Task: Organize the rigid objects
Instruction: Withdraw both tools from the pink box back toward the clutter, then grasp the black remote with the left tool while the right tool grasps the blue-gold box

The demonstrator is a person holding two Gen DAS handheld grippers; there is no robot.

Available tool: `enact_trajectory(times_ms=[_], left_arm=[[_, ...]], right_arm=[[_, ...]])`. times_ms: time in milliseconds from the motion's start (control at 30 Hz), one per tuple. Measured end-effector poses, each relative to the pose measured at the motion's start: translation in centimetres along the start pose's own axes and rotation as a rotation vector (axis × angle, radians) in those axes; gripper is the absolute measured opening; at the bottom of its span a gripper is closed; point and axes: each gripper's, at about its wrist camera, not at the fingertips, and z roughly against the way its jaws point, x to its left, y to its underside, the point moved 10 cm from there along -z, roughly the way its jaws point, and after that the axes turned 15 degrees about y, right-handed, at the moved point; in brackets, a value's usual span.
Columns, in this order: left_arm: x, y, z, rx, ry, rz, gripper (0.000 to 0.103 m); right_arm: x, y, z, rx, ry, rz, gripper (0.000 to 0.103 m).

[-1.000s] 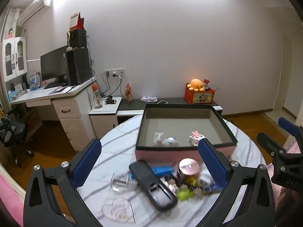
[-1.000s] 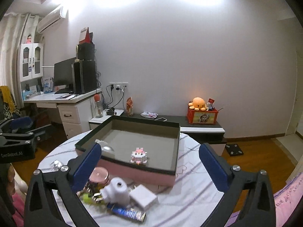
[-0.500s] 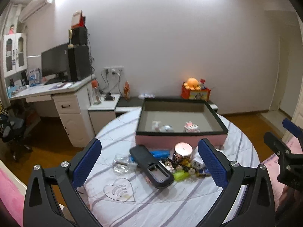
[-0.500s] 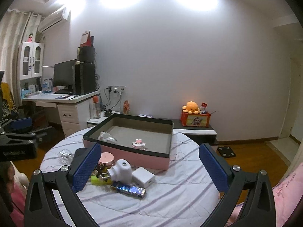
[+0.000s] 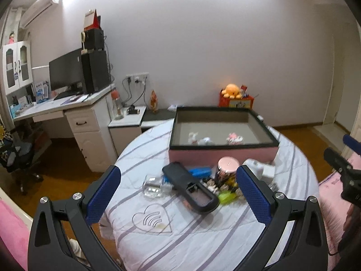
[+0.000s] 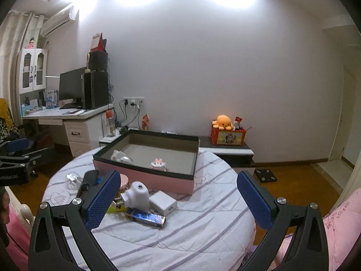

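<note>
Hanging wide open with nothing in it, the left gripper [image 5: 178,194] is above the near edge of the round tabletop [image 5: 203,237]. The right gripper [image 6: 178,201] is wide open too and holds nothing. Between the left gripper's fingers lies a pile of small things: a black case [image 5: 190,187], a clear cube [image 5: 153,186], a pink tin [image 5: 227,169] and a white camera [image 6: 136,195]. Just behind the pile sits the pink box [image 5: 222,154], with three little toys [image 5: 234,139] inside.
</note>
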Motion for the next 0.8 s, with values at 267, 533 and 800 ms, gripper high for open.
enact_trajectory(times_ms=[267, 533, 800], left_arm=[[0.3, 2.5, -2.7, 0.098, -0.002, 0.004, 0.103], [0.1, 5.4, -6.8, 0.208, 0.020, 0.035, 0.103], [0.1, 6.8, -10.0, 0.276, 0.000, 0.058, 0.103]], right_arm=[[0.5, 2.8, -2.2, 0.092, -0.009, 0.015, 0.103], [1.1, 4.9, -4.2, 0.155, -0.028, 0.023, 0.103], [1.6, 7.0, -6.8, 0.223, -0.043, 0.025, 0.103]])
